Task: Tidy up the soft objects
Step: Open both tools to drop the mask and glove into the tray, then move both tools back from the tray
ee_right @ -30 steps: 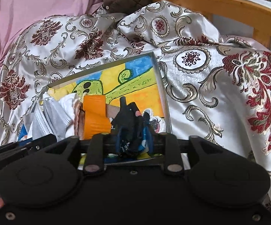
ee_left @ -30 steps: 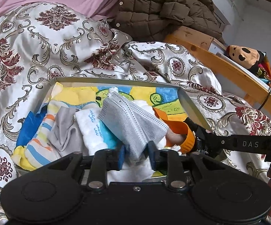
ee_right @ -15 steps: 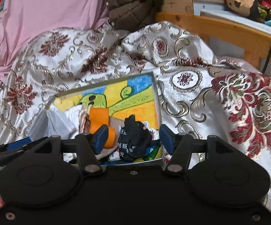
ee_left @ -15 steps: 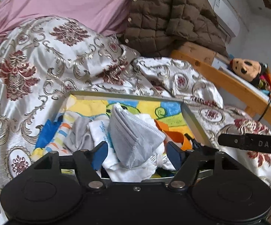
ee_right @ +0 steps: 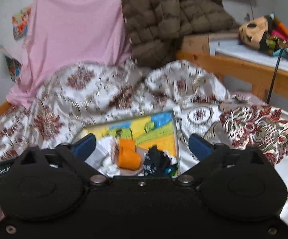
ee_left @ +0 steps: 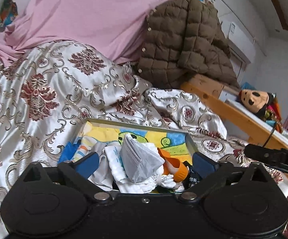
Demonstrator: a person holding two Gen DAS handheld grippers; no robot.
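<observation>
Both hand-held grippers, left (ee_left: 146, 162) and right (ee_right: 142, 144), jaws opening and empty, above the seemingly full tray (ee_left: 190, 143).

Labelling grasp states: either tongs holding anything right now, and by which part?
Nothing held. Left tongs and right tongs are both opening, pads clear of the cloth. The grey mask and black cloth lie loose in the tray.

The near edge of the shallow grey-rimmed tray with a painted bottom (ee_left: 136, 123) is hidden behind the black gripper body. The right wrist view is blurred, so the patterned white satin bedspread (ee_right: 108, 91) smears there. White characters on the black folded cloth (ee_left: 192, 179) are unreadable.
</observation>
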